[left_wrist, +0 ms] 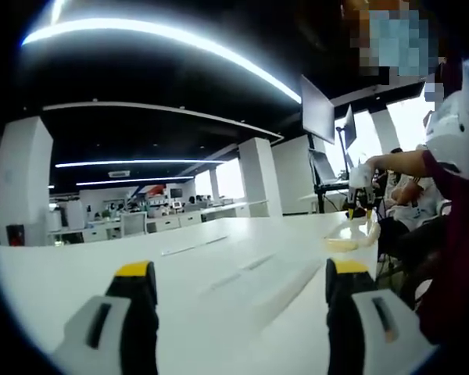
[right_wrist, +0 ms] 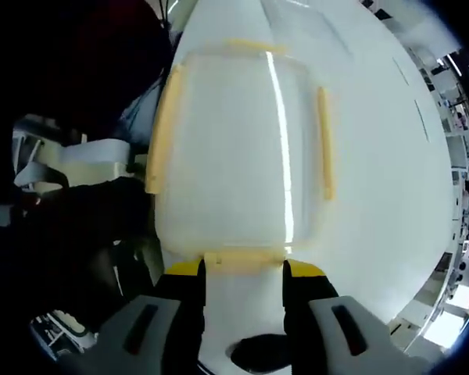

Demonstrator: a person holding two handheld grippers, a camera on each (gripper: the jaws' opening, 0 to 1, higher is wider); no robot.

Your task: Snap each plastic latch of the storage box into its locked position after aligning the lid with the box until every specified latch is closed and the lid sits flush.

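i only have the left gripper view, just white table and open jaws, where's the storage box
Observer: In the right gripper view, the storage box lies on the white table, straight ahead of the right gripper.
Operator: lid on?
Observer: Yes, the translucent lid covers it.
Operator: right jaws on anything
Observer: Open, flanking the near yellow latch; I cannot tell if they touch it.

The storage box [right_wrist: 242,148] sits on the bench [right_wrist: 375,156] near its edge, lid on. The right tongs [right_wrist: 242,273] stand just over the latch [right_wrist: 242,259] on its near side. More latches line its left, right and far sides. The left tongs [left_wrist: 238,277] hang over the bench, well apart from the box [left_wrist: 352,234].
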